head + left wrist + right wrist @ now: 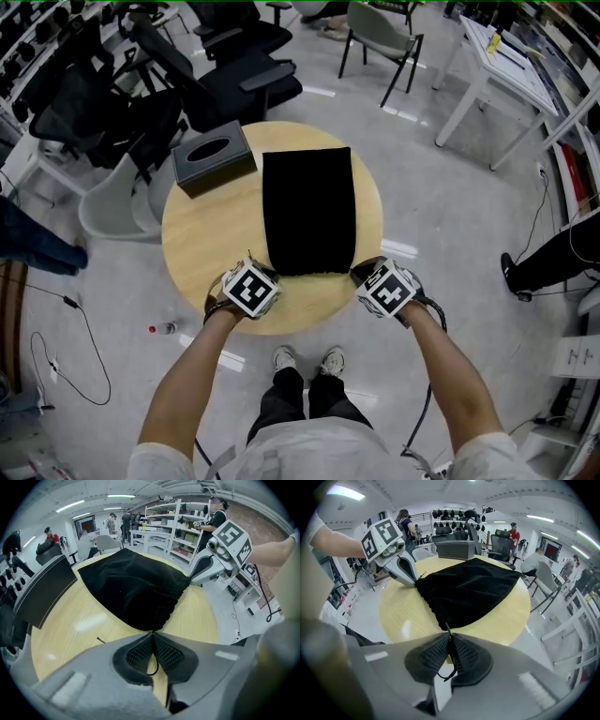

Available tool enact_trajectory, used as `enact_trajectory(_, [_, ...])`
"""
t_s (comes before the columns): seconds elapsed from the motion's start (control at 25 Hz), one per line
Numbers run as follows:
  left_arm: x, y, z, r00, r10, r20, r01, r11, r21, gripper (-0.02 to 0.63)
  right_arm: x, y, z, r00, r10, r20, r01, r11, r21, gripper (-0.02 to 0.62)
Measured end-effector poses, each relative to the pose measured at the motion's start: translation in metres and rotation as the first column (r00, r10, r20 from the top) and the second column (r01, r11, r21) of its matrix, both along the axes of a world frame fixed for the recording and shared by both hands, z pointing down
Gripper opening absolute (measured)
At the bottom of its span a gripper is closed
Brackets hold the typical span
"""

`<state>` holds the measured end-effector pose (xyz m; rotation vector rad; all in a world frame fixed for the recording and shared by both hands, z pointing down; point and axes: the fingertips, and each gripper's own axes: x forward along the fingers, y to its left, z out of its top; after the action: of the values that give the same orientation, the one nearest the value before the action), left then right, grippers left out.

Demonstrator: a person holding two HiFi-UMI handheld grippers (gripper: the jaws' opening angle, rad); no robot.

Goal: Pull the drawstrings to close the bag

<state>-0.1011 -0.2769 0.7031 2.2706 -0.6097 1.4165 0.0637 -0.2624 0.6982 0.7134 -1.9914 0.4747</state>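
2 thin black drawstrings (pixel 155 666) leave the near corners of the soft, velvety black bag (pixel 307 211), which lies flat on the round pale wooden table (pixel 202 248). My left gripper (pixel 153 638) is clamped on 1 cord and my right gripper (pixel 450 640) on the other, the ribbed pads (pixel 431 656) pinched tight. Beyond sits a dark rectangular tissue box (pixel 214 157).

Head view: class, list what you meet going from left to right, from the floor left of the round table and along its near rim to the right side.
small bottle on the floor → left gripper → black bag → right gripper
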Motion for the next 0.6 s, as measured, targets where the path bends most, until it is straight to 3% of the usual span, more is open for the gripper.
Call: enact_trajectory(0.6, [-0.001,-0.029,-0.061,0.999,-0.009,-0.037,0.015,0.983,0.181,0.006,0.002,-0.019,-0.052,0.999,0.053,0.007,-0.053,0.989,0.136,0.015])
